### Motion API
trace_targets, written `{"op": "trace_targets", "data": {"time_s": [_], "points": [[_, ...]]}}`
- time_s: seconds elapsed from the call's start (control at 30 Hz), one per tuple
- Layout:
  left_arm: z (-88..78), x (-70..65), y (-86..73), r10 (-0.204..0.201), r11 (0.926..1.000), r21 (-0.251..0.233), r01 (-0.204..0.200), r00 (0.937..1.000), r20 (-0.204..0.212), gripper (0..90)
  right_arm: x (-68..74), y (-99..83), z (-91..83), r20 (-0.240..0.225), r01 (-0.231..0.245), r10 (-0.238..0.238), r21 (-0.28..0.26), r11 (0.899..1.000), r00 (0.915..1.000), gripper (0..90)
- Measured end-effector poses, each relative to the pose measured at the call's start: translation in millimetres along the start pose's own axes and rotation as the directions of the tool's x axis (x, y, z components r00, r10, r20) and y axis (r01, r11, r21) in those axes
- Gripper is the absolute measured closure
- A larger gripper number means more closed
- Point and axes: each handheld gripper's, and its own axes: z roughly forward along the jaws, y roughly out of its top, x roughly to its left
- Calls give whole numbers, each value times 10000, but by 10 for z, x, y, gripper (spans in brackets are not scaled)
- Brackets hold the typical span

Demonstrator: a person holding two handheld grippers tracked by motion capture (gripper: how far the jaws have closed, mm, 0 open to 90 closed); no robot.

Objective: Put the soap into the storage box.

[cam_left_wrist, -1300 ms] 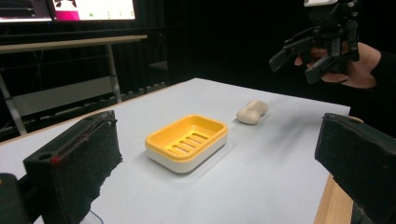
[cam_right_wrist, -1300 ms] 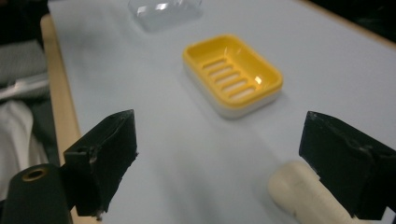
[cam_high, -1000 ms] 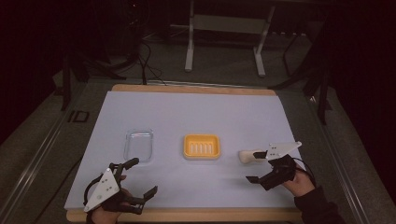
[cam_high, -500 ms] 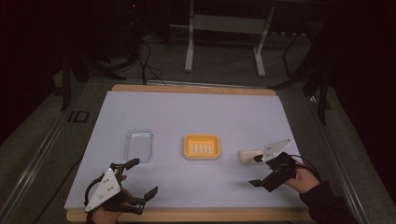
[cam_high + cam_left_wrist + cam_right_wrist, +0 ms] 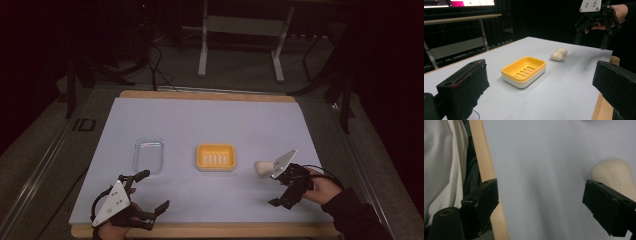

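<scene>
1. The dish (image 5: 215, 157) is the landmark: a yellow plastic soap tray, rectangular with rounded corners, with a row of slots in its floor and a white base under the yellow rim, seen clearly in the left gripper view (image 5: 524, 71).
2. It sits on a matt, pale lilac sheet (image 5: 210, 125) that covers a table with a bare wooden edge (image 5: 200, 231).
3. The soap (image 5: 262, 166) lies on the sheet just right of the dish, apart from it. It is a cream, smooth, peanut-shaped bar with a pinched waist (image 5: 559, 54).
4. The right gripper (image 5: 290, 187) hangs just right of the soap, farther from the dish, held by a hand in a dark sleeve. Its jaws are spread wide and grip nothing.
5. In the right gripper view one black, blocky jaw stands close by the soap's rounded end (image 5: 616, 177); I cannot tell whether they touch. The other jaw is over the wooden edge.
6. A grey three-cornered plate on the right gripper points toward the soap.
7. The lid (image 5: 149, 155), a clear plastic rectangle with rounded corners, lies flat left of the dish, well apart from it.
8. The left gripper (image 5: 150, 200) rests near the table's front edge, left of and nearer than the dish, just in front of the lid. Its jaws are spread and empty; their pads (image 5: 466, 92) look rough and foamy.
</scene>
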Motion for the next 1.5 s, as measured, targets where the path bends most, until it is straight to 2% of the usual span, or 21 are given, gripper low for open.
{"op": "trace_targets", "data": {"time_s": [0.17, 0.37, 0.67, 0.87, 1.0, 1.1, 1.23, 1.3, 1.37, 1.5], "points": [[3, 2, -2, -6, 10000, 47, 6, 10000, 20, 2, 1, 33, 13, -29, 121, -119, 671, 9977, 9999, 132], [3, 2, -3, -34, 10000, 50, 34, 10000, 25, 2, 23, 64, 31, 70, 433, -447, 1366, 9897, 9990, 136], [3, 0, -2, -24, 10000, 67, 24, 10000, 21, 2, -26, 85, 49, -73, 282, -272, 2268, 9735, 9996, 131], [1, -2, -3, -15, 10000, 65, 15, 10000, 6, 2, -78, 73, 86, 176, 32, -83, 2716, 9624, 9998, 133], [-1, 0, -6, -37, 10000, 83, 37, 10000, -8, 2, -107, 65, 89, -14, 94, -94, 2885, 9574, 10000, 134], [3, -2, -12, 11, 9999, 156, -12, 10000, 36, 2, -116, 65, 83, 119, 142, -186, 3016, 9533, 9998, 128], [-1, -2, -10, -38, 9999, 100, 37, 10000, 63, 2, -154, 63, 86, -94, -34, 70, 3417, 9398, 9999, 124], [-3, -3, -12, -55, 9999, 106, 54, 10000, 78, 2, -150, 69, 99, 62, -66, 47, 3577, 9338, 10000, 125], [2, -5, -13, -79, 9999, 121, 77, 9999, 138, 2, -169, 83, 122, 292, -287, 195, 3608, 9322, 9994, 126], [7, -9, -15, -36, 9999, 167, 33, 9998, 200, 2, -178, 78, 171, 123, 22, -76, 3887, 9214, 9999, 137]]}}
